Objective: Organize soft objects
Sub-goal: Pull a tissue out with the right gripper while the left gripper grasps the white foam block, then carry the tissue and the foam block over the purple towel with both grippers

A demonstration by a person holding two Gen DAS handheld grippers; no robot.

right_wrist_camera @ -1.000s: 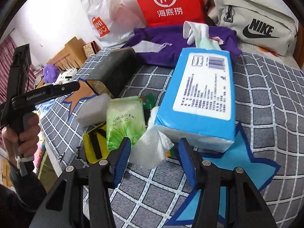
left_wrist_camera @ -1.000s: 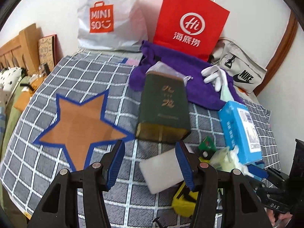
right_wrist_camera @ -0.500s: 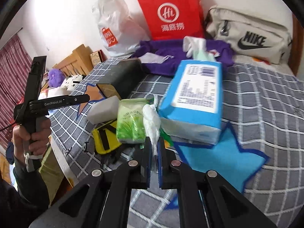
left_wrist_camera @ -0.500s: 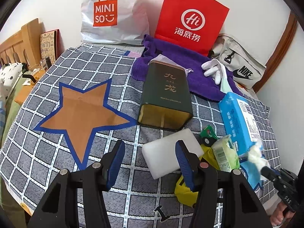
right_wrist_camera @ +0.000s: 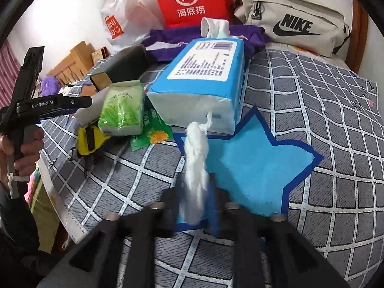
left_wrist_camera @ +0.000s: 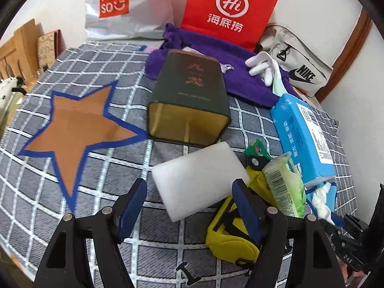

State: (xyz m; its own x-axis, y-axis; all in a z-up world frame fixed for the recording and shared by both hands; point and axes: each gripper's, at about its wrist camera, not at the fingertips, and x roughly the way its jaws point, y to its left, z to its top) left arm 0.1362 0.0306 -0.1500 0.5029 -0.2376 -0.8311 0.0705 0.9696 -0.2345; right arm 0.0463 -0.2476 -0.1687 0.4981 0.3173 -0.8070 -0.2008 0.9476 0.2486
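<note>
Though just shut, right tongs [right_wrist_camera: 195,206] opening around pulled-out tissue [right_wrist_camera: 195,158]

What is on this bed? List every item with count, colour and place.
Bedcover: one, grey checked
Brown star: one, on bedcover
Blue star: one, before tissue pack
Tin: one, dark green, lying centre
Sponge: one, white, before tin
Pouch: one, yellow, near edge
Wipes pack: one, green, beside pouch
Tissue pack: one, blue, beside wipes
Tissue twist: one, white, trailing from pack
Cloth: one, purple, behind tin
Red bag, white bag, beige bag: one each, against wall
Left gripper: open, just widened, sponge between jaws
Right gripper: blurred, just opening, twist between jaws
</note>
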